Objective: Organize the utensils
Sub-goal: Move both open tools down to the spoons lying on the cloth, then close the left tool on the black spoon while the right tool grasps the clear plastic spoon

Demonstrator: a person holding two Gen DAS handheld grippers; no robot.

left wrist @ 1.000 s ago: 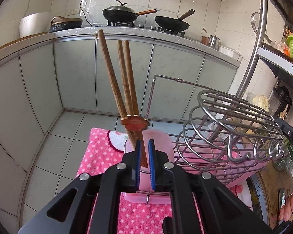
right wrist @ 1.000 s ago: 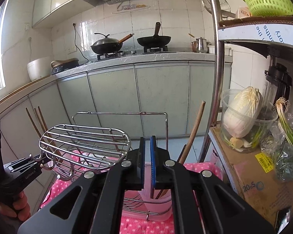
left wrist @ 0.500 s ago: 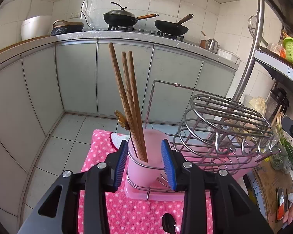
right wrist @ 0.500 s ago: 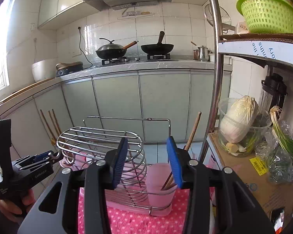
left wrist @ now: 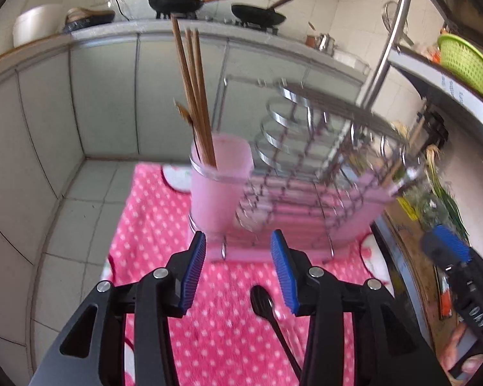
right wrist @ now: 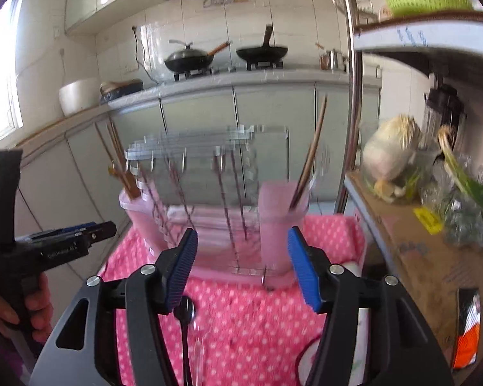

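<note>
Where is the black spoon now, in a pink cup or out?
Out. The black spoon lies flat on the polka-dot cloth, in front of the rack.

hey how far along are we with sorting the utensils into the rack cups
Done: wooden chopsticks stand in the left pink cup, and more sticks lean in the right pink cup. In hand: nothing; the left tongs and right tongs are both open and empty. Left: the black spoon lies on the polka-dot cloth, not yet picked up.
</note>
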